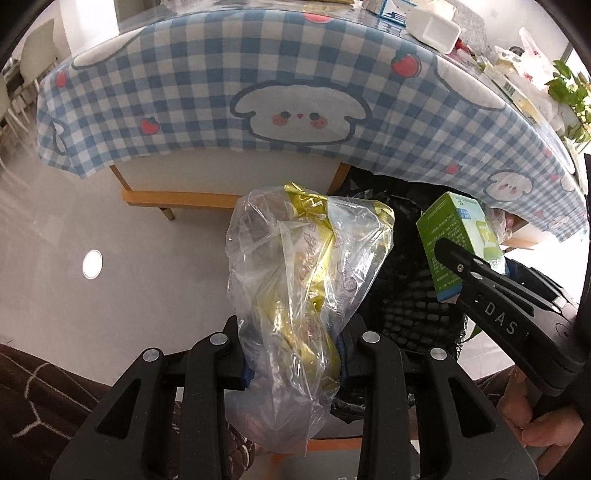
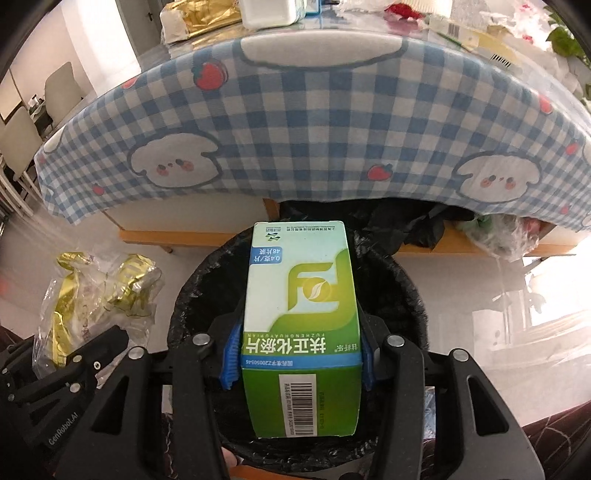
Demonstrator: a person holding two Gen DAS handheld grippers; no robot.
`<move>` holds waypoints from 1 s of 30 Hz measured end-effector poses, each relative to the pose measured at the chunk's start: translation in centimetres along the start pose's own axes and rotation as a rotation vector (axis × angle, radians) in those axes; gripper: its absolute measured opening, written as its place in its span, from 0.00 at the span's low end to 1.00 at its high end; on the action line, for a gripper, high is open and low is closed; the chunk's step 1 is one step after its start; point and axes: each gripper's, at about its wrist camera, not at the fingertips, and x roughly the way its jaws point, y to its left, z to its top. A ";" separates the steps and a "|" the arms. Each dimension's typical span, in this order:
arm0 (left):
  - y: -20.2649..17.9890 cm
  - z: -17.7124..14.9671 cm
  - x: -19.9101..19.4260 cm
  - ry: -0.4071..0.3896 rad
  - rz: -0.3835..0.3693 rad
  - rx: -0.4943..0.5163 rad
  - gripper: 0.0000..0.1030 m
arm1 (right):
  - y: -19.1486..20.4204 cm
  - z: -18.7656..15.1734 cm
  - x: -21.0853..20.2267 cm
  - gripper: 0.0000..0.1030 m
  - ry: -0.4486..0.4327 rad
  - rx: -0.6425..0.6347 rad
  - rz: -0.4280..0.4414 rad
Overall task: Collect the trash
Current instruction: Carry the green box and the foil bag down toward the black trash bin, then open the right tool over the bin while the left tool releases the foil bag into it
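My left gripper [image 1: 295, 363] is shut on a clear plastic bag [image 1: 303, 280] with a crumpled gold wrapper inside, held above the floor just left of the bin. The bag also shows in the right wrist view [image 2: 96, 295]. My right gripper [image 2: 299, 354] is shut on a green and white carton [image 2: 303, 317], held directly over the black-lined trash bin [image 2: 391, 280]. In the left wrist view the carton [image 1: 458, 243] sits to the right, over the bin [image 1: 413, 295].
A table with a blue checked tablecloth [image 1: 258, 74] stands right behind the bin, its cloth hanging over the bin's far side. More trash lies on the tabletop: a white foam tray [image 1: 436, 31], a gold wrapper [image 2: 199, 16], plastic bags [image 1: 532, 55]. White chairs [image 2: 22, 122] stand at the left.
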 end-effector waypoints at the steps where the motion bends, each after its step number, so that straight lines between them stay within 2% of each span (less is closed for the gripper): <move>1: -0.1 0.0 0.0 -0.001 -0.002 0.000 0.30 | -0.1 0.0 -0.1 0.55 -0.006 0.001 -0.003; 8: -1.6 0.3 0.3 -0.002 -0.011 0.018 0.30 | -1.9 0.0 -0.3 0.85 -0.014 0.008 -0.026; 12: -2.6 0.7 1.1 0.007 -0.015 0.030 0.30 | -4.3 -0.3 0.2 0.92 0.007 0.033 -0.053; 17: -4.5 0.9 2.5 0.028 -0.022 0.056 0.30 | -7.5 -0.7 0.5 0.92 0.021 0.079 -0.084; 23: -6.6 1.1 4.0 0.042 -0.031 0.088 0.31 | -10.2 -1.3 0.1 0.92 -0.010 0.111 -0.155; 30: -8.6 1.4 5.3 0.054 -0.037 0.123 0.31 | -12.3 -2.0 -0.3 0.92 -0.030 0.167 -0.158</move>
